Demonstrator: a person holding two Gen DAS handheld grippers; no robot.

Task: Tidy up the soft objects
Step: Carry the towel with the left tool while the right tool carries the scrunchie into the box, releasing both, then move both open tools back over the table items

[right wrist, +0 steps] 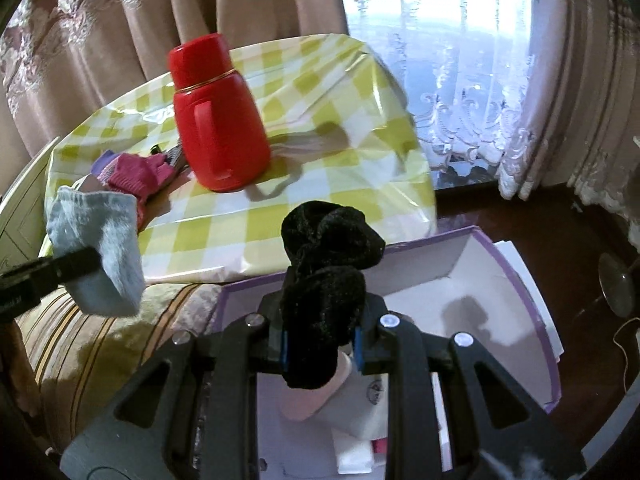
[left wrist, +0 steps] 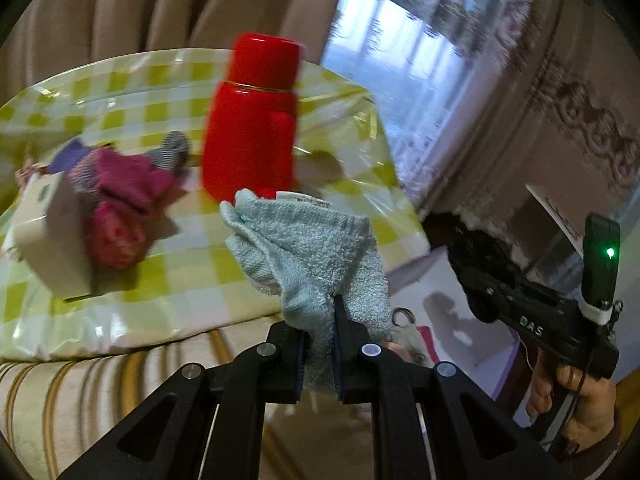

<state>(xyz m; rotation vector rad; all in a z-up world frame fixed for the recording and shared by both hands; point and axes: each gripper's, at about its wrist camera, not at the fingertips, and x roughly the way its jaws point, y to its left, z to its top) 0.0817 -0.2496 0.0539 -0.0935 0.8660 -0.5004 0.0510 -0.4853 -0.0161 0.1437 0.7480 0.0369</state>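
Right claw (right wrist: pixel 322 346): narrow, clamped on a black fuzzy plush bundle (right wrist: pixel 326 276) that stands up out of the jaws.
Drop target: open white cardboard box with purple rim (right wrist: pixel 508 276), directly below and just beyond the right claw; this claw is the nearer to it.
Left claw (left wrist: pixel 322 346): all but closed, pinching a pale blue terry cloth (left wrist: pixel 308 252) that rises from the jaws, long axis pointing away.
Bearing: the box lies right of the left claw, past the worktop edge.
Worktop (left wrist: pixel 200 272): green-checked plastic cover.
Remaining soft items: pink knitted pieces (left wrist: pixel 124 184) far left, beside a red plastic flask (left wrist: pixel 252 128).
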